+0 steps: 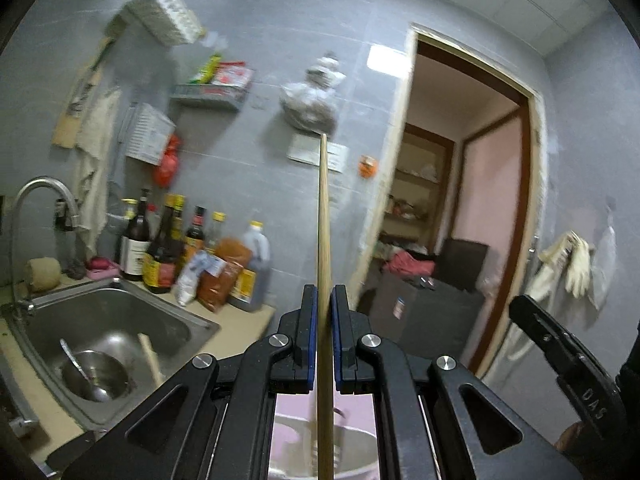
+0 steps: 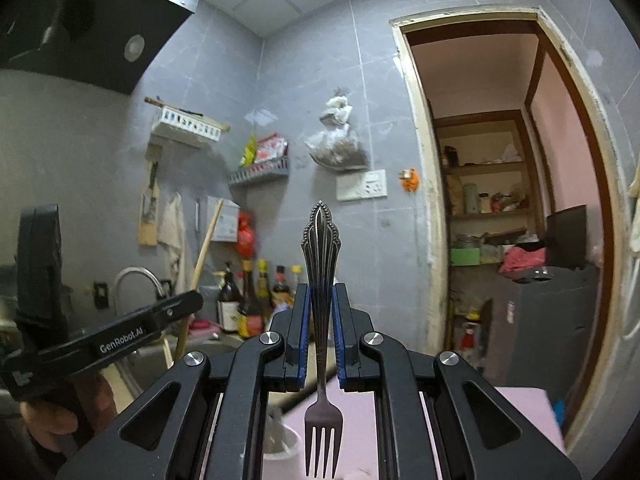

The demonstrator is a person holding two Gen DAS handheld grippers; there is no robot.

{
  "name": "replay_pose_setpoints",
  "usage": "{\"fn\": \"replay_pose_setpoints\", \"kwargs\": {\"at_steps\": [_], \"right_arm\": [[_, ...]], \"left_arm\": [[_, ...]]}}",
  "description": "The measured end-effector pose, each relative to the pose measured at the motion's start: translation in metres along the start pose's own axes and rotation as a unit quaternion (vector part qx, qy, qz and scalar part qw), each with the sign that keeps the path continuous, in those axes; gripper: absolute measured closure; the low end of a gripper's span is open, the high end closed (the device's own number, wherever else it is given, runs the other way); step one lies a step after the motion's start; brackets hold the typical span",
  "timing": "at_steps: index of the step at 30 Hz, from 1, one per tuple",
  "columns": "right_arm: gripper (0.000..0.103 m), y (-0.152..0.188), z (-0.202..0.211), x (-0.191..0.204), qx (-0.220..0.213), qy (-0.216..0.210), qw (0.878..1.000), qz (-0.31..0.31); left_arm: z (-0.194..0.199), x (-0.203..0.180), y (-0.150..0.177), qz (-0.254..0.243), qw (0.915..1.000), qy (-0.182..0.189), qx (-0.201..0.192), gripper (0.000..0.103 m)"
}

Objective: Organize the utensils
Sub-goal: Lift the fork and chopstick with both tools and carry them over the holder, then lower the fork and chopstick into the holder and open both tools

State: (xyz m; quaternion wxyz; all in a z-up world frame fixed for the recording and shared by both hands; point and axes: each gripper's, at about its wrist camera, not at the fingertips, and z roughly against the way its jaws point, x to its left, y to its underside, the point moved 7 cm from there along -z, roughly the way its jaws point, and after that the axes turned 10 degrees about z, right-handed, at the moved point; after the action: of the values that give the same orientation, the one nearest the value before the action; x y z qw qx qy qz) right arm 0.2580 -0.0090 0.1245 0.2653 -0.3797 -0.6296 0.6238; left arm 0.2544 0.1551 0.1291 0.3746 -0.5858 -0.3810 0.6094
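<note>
The left gripper (image 1: 324, 312) clamps 1 pale wooden chopstick (image 1: 323, 216) upright; the right gripper (image 2: 321, 312) clamps 1 ornate dark metal fork (image 2: 322, 320), tines down. Both hang above a white container (image 2: 280, 446), neither stowed. A ladle (image 1: 78, 364) waits in the steel sink (image 1: 168, 312).

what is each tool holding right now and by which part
The left tool grips a wooden chopstick partway along its shaft. The right tool grips a metal fork by its ornate handle, tines hanging down.
</note>
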Motion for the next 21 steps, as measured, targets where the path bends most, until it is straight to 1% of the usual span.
{"fn": "replay_pose_setpoints", "kwargs": {"at_steps": [4, 8, 14, 21], "right_arm": [[0.095, -0.006, -0.016, 0.009, -0.012, -0.010, 1.000, -0.017], [0.095, -0.002, -0.035, 0.016, -0.014, -0.018, 0.999, -0.034], [0.095, 0.020, -0.056, 0.022, -0.001, -0.032, 0.998, -0.061], [0.095, 0.042, -0.069, 0.030, 0.015, -0.034, 0.998, -0.059]], "left_arm": [[-0.003, 0.026, -0.012, 0.021, 0.9994, -0.022, -0.018, 0.098], [-0.011, 0.046, -0.017, 0.024, 0.9982, -0.047, -0.030, 0.098], [-0.021, 0.064, -0.007, 0.022, 0.9957, -0.082, -0.036, 0.098], [-0.033, 0.077, 0.005, 0.029, 0.9919, -0.111, -0.054, 0.098]]}}
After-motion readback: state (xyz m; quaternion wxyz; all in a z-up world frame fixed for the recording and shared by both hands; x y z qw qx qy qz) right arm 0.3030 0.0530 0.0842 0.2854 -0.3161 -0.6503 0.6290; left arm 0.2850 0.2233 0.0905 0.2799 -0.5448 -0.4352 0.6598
